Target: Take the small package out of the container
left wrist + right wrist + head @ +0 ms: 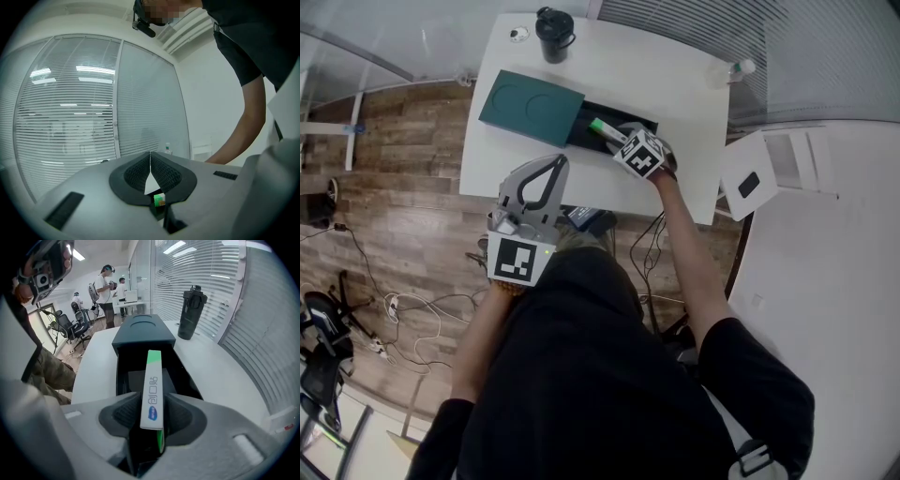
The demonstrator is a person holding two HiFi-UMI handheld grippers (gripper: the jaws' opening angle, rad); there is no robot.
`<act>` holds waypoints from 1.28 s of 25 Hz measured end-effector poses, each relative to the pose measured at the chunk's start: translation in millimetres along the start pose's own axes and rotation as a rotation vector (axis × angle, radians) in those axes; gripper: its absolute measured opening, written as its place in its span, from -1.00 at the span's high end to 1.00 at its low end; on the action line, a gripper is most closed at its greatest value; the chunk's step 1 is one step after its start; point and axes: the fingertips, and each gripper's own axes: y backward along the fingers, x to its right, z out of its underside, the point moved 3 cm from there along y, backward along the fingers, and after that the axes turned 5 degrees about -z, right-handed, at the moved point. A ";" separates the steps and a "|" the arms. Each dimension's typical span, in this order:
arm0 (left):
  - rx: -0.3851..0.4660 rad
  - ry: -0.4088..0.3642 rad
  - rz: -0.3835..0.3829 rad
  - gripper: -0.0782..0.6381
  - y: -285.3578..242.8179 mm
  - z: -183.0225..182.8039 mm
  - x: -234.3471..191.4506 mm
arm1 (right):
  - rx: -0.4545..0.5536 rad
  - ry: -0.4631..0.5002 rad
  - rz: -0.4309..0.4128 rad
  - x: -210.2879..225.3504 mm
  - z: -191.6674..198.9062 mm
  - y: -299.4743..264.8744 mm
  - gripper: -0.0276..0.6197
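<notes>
The right gripper (151, 401) is clamped on the small package (152, 390), a slim white carton with a green end. Both pads press on its long sides, and the green end points away from the jaws. The package is over the open black tray of the dark green container (140, 336), between the two side walls of the tray. I cannot tell if it touches the tray floor.

In the head view the container (532, 108) lies diagonally on the white table (675, 94). Its green sleeve is to the left, and the tray opens to the right, under the right gripper (614, 139). To the right of the tray the table is bare up to its edge. A black tumbler (554, 33) stands at the far edge, well apart from the container, and a small bottle (731, 71) stands at the far right corner.

The left gripper (555, 159) is at the near edge of the table. Its jaws are pressed together with nothing between them.
</notes>
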 end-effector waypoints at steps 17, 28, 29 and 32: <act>0.011 -0.010 0.018 0.77 0.1 -3.2 2.8 | 0.006 -0.070 -0.015 -12.4 2.8 -1.7 0.63; 0.009 0.002 0.015 0.77 0.5 -2.8 6.5 | 0.003 -0.091 -0.060 -36.1 -2.1 -0.8 0.64; 0.007 0.002 0.016 0.77 0.7 -2.5 6.7 | 0.004 -0.097 -0.048 -35.9 -1.4 -0.3 0.64; 0.004 0.005 0.016 0.77 1.1 -1.2 6.8 | 0.005 -0.111 -0.025 -33.4 1.2 -1.3 0.64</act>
